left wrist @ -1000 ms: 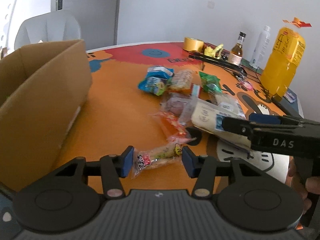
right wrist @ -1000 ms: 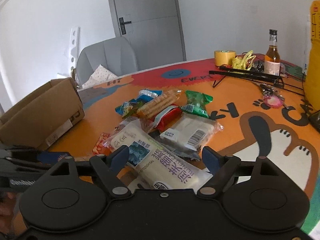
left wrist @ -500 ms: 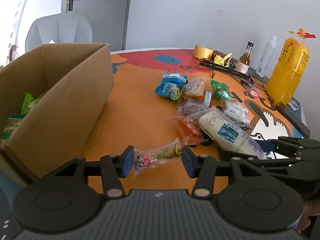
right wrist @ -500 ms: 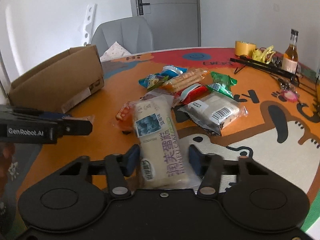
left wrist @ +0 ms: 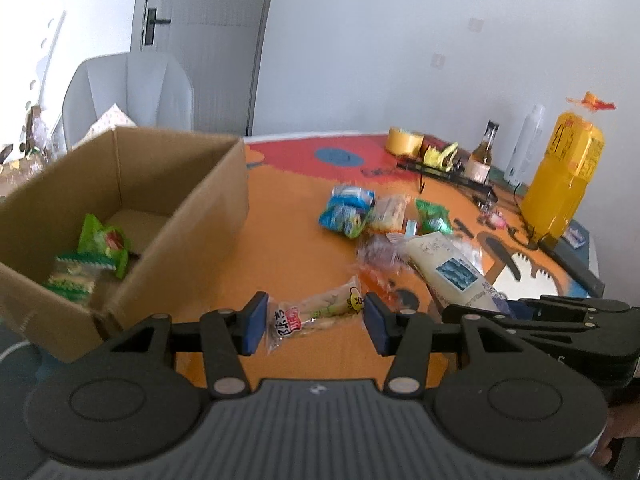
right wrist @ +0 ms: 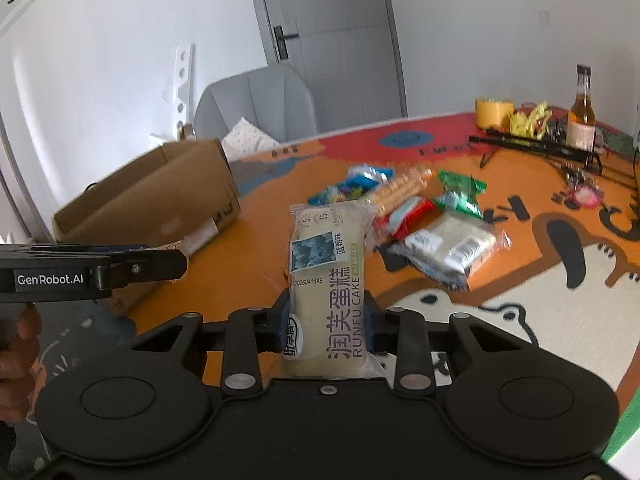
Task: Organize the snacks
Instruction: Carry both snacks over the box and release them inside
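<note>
Snacks in both grippers: left gripper (left wrist: 313, 320) pinching the small packet (left wrist: 316, 314), right gripper (right wrist: 326, 326) just closing on the cake pack (right wrist: 326, 280) — carry both level over the cardboard box (left wrist: 120, 184) wall before letting go

A box (left wrist: 132, 216) stands on the desk (left wrist: 288, 240) ahead and left of the left tongs (left wrist: 314, 318), with packets (left wrist: 86, 264) in it. A heap of snacks (right wrist: 404, 208) lies ahead of the right tongs (right wrist: 326, 324); bottles (left wrist: 560, 176) stand behind it, to the right.

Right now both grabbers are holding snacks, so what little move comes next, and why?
Probably carry the left gripper with its sausage packet over the open cardboard box: the box sits close by on its left, with green packets already inside.
</note>
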